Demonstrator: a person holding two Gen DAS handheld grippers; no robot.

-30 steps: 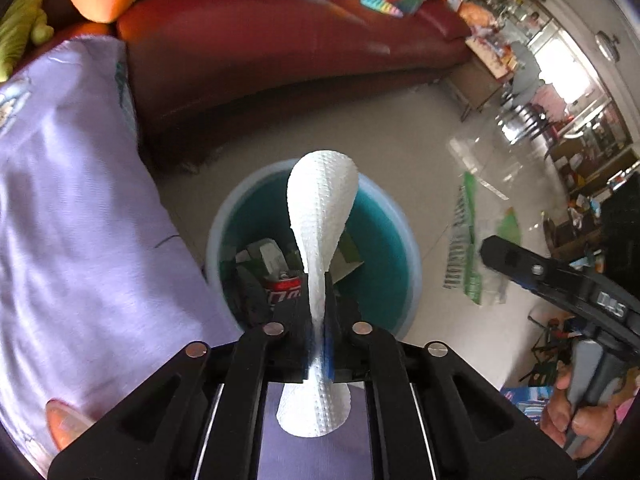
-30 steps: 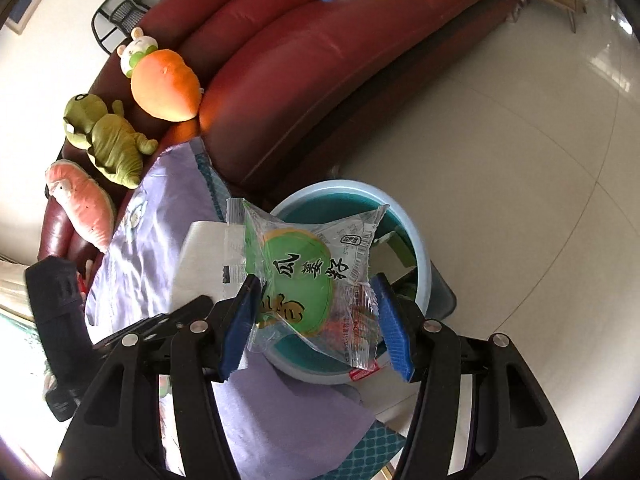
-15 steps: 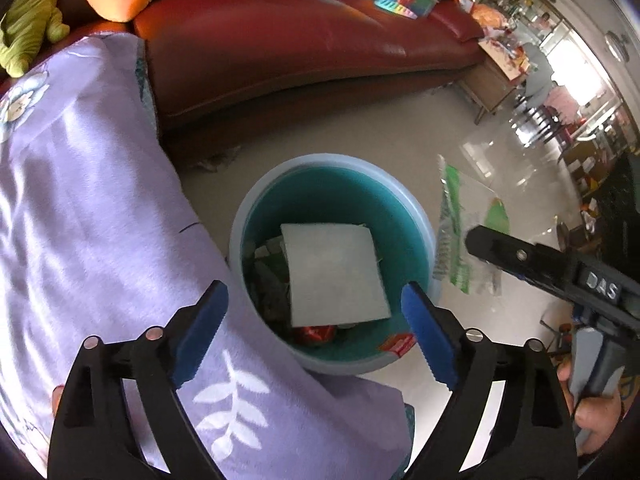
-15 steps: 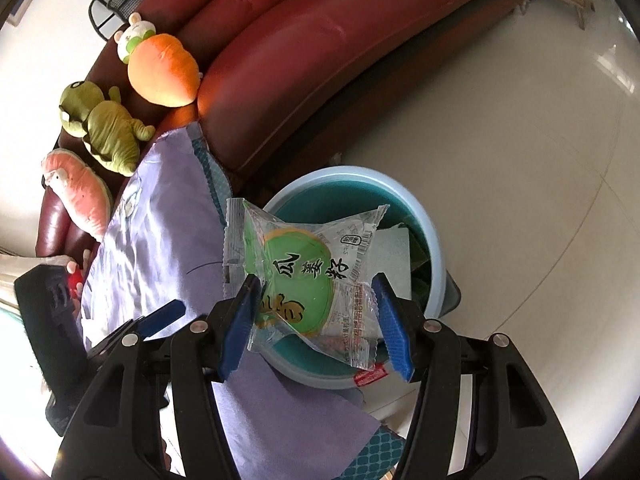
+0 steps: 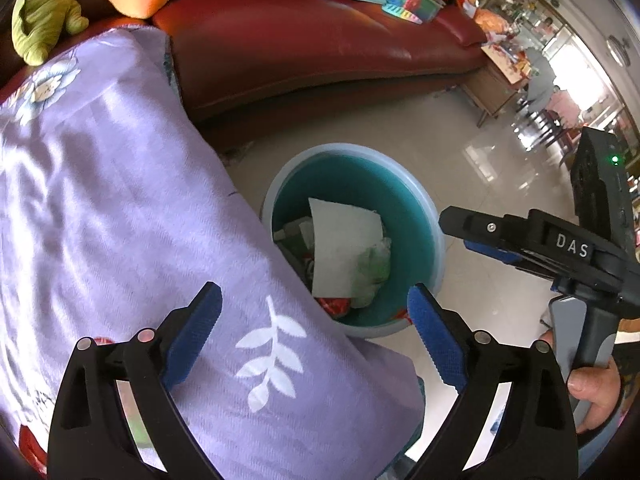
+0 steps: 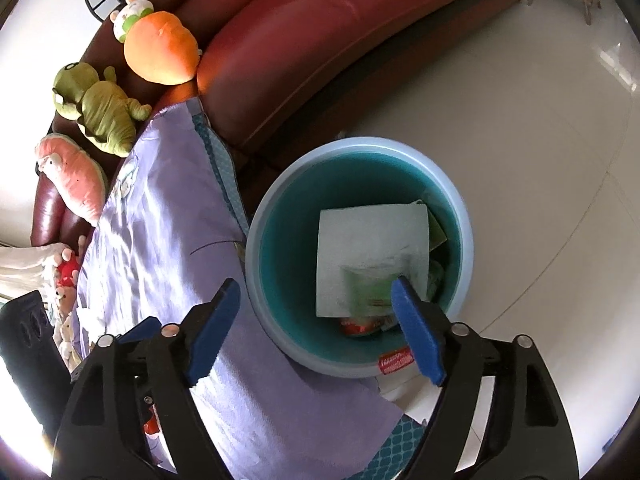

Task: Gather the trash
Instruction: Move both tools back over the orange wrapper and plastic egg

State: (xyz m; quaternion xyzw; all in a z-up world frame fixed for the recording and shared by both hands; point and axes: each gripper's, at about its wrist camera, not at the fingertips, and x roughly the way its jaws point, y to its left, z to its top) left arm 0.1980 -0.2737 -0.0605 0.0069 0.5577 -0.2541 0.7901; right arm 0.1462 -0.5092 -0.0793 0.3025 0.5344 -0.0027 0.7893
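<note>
A teal bin with a pale blue rim stands on the floor beside the sofa. Inside it a white paper napkin lies flat on other rubbish. A green snack packet rests on the napkin's near edge. My left gripper hovers over the purple cloth and the bin's near rim; its jaws are opening, with nothing between them. My right gripper hangs above the bin, jaws opening, and the packet lies loose below them.
A dark red sofa runs behind the bin. A purple flowered cloth covers the surface on the left. Plush toys sit on the sofa arm. A hand holds the right gripper's handle. Glossy floor lies to the right.
The left gripper opened and dropped the white napkin into the bin, then drew back over the cloth. The right gripper has let the green packet fall onto the napkin.
</note>
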